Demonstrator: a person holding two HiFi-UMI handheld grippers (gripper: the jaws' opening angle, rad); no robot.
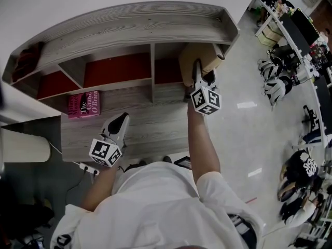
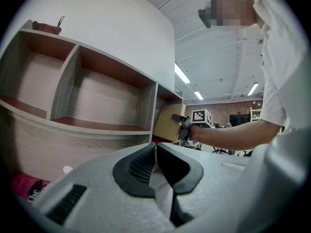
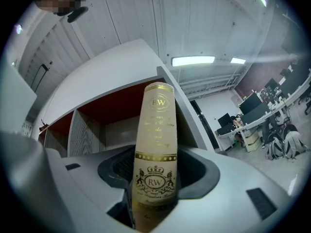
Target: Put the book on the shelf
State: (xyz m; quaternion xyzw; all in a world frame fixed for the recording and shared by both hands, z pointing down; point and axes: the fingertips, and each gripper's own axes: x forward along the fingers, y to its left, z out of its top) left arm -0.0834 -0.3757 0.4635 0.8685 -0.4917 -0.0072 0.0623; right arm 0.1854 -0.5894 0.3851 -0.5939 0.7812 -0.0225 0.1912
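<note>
The right claw (image 1: 196, 66) (image 3: 154, 178) pinches a tan book (image 1: 208, 55) (image 3: 155, 130) by its lower spine. There we read a gilt "RW" monogram under a crown, and "RW" again near the top; the finer script between is too small to read. In the head view the tan book sits upper centre-right, tilted at the mouth of the rightmost compartment of the shelf (image 1: 129, 25) (image 3: 87, 130).

The left claw (image 1: 122, 119) (image 2: 156, 152), at lower centre-left, is pressed together with nothing between its jaws. It hangs above the shelf's lower ledge.

A pink book (image 1: 84, 105) lies flat at the ledge's left end, its cover seemingly reading "The Giant O'Brien".

The shelf is grey wood-grain with red compartment floors. It stands against a white wall on a glossy pale floor (image 1: 249, 118). Desks (image 1: 295, 25) carrying monitors line the right edge, and strip lights (image 3: 193, 60) run along the ceiling.
</note>
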